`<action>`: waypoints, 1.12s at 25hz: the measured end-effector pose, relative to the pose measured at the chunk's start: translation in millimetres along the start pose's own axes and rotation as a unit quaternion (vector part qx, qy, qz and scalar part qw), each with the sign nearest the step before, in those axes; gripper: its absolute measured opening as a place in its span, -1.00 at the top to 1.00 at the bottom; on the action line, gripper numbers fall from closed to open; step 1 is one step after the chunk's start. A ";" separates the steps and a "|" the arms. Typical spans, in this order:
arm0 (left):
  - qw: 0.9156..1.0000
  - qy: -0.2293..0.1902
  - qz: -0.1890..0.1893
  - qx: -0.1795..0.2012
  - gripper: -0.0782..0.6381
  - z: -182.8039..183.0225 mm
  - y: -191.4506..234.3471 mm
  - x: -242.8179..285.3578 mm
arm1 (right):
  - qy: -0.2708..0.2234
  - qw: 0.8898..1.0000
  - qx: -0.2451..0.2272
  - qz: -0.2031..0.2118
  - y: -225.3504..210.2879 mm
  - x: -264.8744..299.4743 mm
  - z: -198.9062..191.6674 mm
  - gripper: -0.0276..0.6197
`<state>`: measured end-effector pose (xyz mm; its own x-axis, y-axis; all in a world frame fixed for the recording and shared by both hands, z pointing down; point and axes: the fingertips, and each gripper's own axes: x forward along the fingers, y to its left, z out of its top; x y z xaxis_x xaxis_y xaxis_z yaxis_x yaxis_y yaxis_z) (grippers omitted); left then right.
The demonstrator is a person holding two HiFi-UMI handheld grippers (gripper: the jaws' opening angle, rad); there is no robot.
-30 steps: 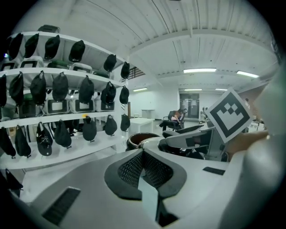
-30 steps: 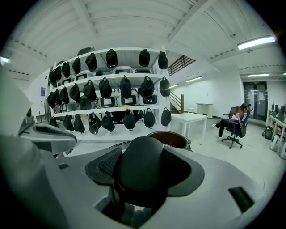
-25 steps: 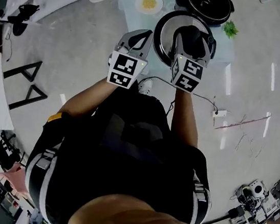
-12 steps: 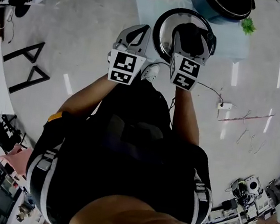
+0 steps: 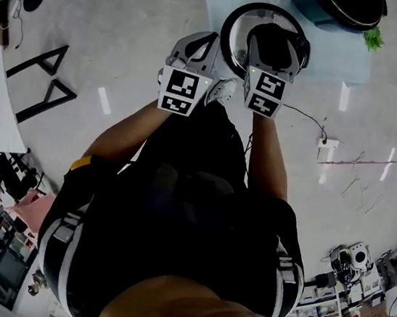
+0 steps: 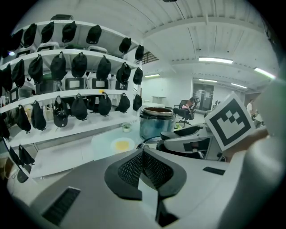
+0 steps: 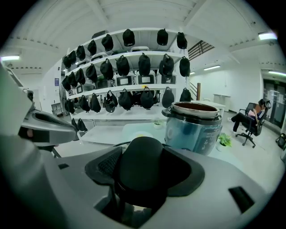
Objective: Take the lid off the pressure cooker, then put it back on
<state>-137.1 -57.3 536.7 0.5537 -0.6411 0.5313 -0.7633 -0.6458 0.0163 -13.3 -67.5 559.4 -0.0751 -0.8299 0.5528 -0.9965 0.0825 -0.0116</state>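
Lid off pressure cooker, held in air short of table, roughly level, round face toward head camera. Right gripper clamped on lid's black knob. Left gripper just beside, pads pressed together, nothing between. Both forearms stretched forward, side by side.

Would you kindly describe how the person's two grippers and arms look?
The left gripper and the right gripper both have pale grey moulded shells with black cross-hatched pads. Each carries a cube of black-and-white square markers: left cube, right cube. No cables show on them. The person wears a black short-sleeved top with an orange patch at the left sleeve.
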 end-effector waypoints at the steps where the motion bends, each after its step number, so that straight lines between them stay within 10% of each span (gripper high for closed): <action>1: 1.000 0.005 -0.003 0.001 0.76 -4.5 0.0 3.3 | 0.003 1.000 0.000 -0.003 -1.2 5.3 -4.6 -0.03; 28: 0.996 0.068 -0.045 0.024 0.76 -25.1 33.3 83.7 | 0.051 0.999 -0.010 -0.017 -11.5 88.0 -51.0 -0.03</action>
<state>-124.5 -122.0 603.0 0.5674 -0.5197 0.6387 -0.6935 -0.7199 0.0304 -6.6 -113.3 650.8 -0.0369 -0.7723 0.6342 -0.9974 0.0680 0.0248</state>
